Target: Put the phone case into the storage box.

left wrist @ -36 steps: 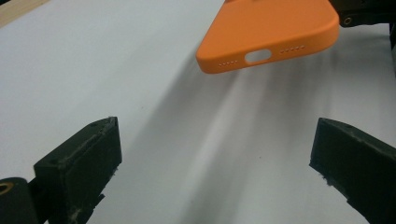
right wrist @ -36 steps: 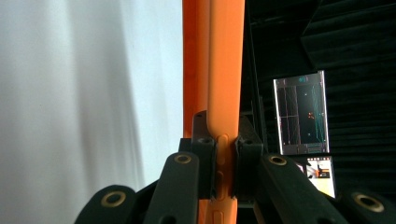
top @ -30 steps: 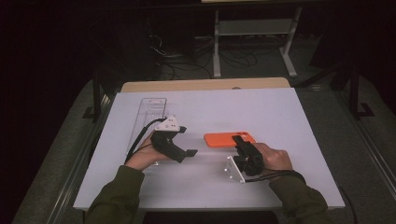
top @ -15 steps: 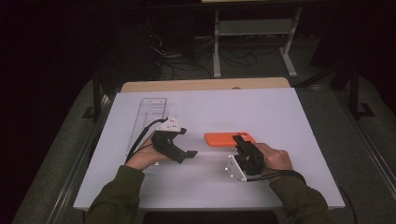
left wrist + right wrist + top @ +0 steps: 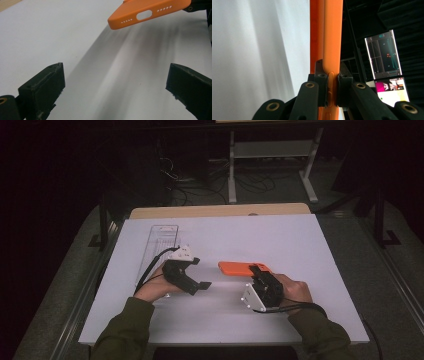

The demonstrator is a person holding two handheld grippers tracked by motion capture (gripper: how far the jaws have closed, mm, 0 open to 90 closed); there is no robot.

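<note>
An orange phone case (image 5: 239,268) lies flat-wise over the white board, a little right of the middle. My right gripper (image 5: 258,271) is shut on its near edge, and the pads clamp the case (image 5: 329,37) across its thin side by the button bumps. In the right gripper view, that gripper (image 5: 329,73) shows both jaws tight against the orange rim. My left gripper (image 5: 200,273) stands open to the left of the case, jaws pointing toward it with a gap between. From the left gripper (image 5: 116,75) I see the case's port end (image 5: 150,11) ahead and nothing between the fingers (image 5: 42,87).
A clear plastic tray (image 5: 161,242) lies at the back left of the white board (image 5: 300,240). A wooden table edge (image 5: 220,211) runs behind it. Beyond are a metal stand (image 5: 270,150) and cables on a dark floor. Lit screens (image 5: 387,53) show in the right gripper view.
</note>
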